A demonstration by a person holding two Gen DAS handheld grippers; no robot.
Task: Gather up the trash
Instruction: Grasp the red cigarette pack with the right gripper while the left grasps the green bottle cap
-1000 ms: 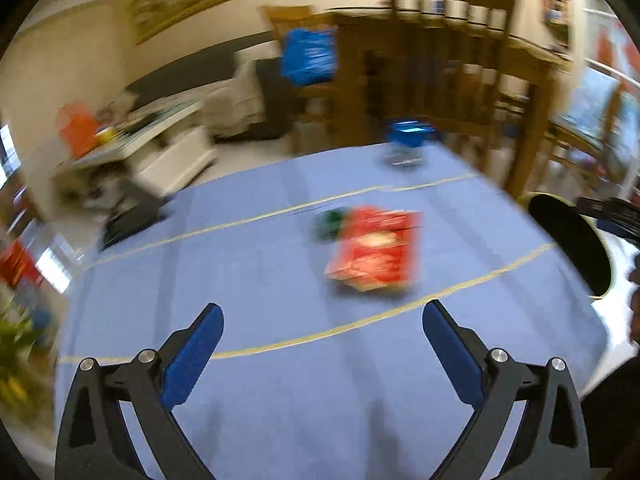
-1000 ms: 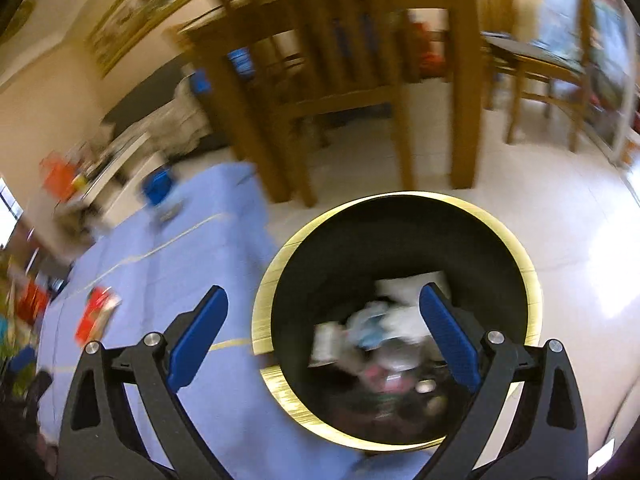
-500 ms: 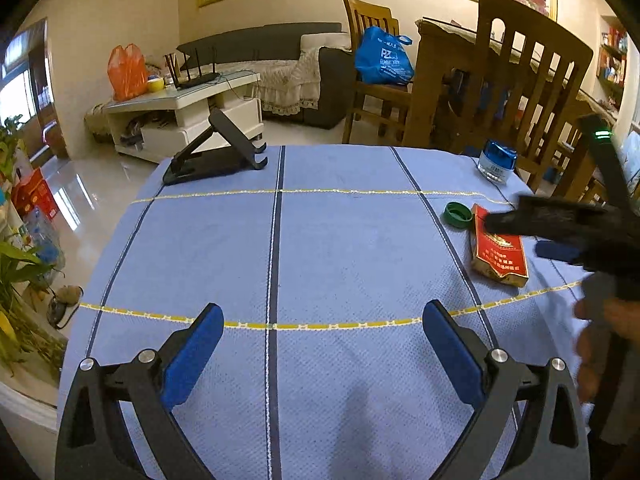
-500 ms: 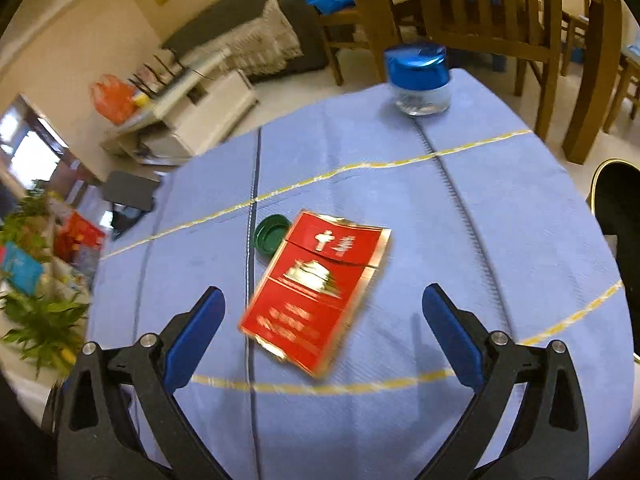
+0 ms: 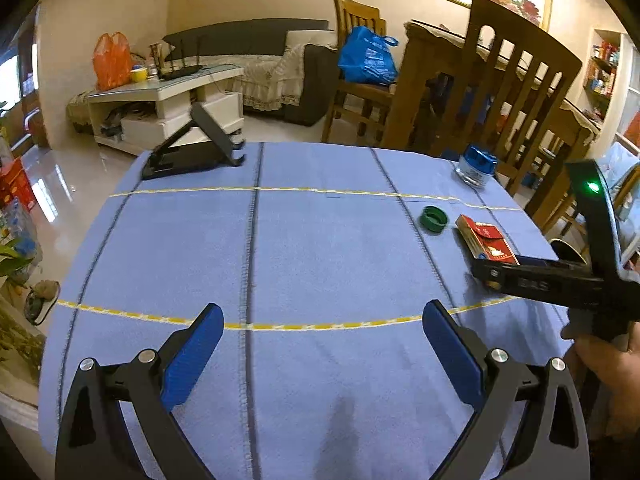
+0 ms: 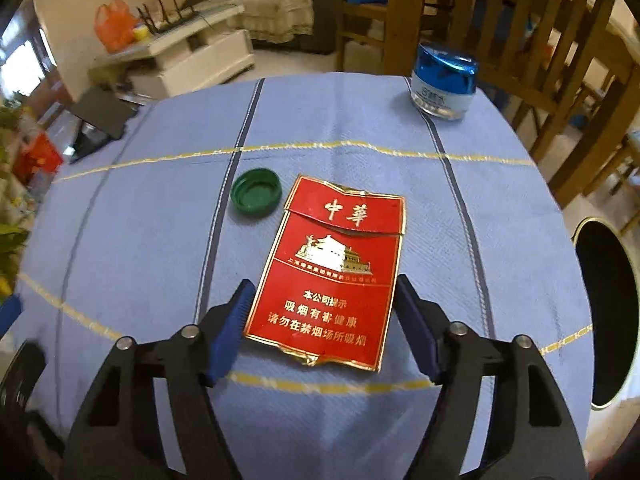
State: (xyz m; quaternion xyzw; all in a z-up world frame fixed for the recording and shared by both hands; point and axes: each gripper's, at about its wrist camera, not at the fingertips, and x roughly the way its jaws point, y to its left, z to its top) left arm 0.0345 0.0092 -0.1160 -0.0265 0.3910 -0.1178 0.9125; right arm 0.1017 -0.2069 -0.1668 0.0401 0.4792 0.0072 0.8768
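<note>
Landmark: a flattened red cardboard cigarette packet with gold edging and gold lettering (image 6: 332, 276) is seen lying face up on the worktop (image 6: 360, 120), which is covered by a blue cloth with dark and yellow stripes.
Right gripper (image 6: 320, 328): its blue-padded fingers (image 6: 230, 334) are set on either side of the packet's near end; the jaws have just been closing, and the packet is between them, yet a thin gap is still seen at each pad, so nothing is gripped.
Left gripper (image 5: 320, 360): it is held over bare cloth well to the left of the packet, with its fingers spread wide and nothing between them.
Green plastic bottle cap (image 6: 256, 192): it is placed open side up just beside the packet's far left corner, not touching it.
Glass jar with a shiny blue lid (image 6: 444, 82): it stands upright well beyond the packet, near the worktop's far edge.
Black round bin with a gold rim (image 6: 604, 320): it is seen off the worktop's edge, to the right of the packet.
Black folding stand (image 5: 196, 148): it sits at the far left corner, well apart from the packet.
</note>
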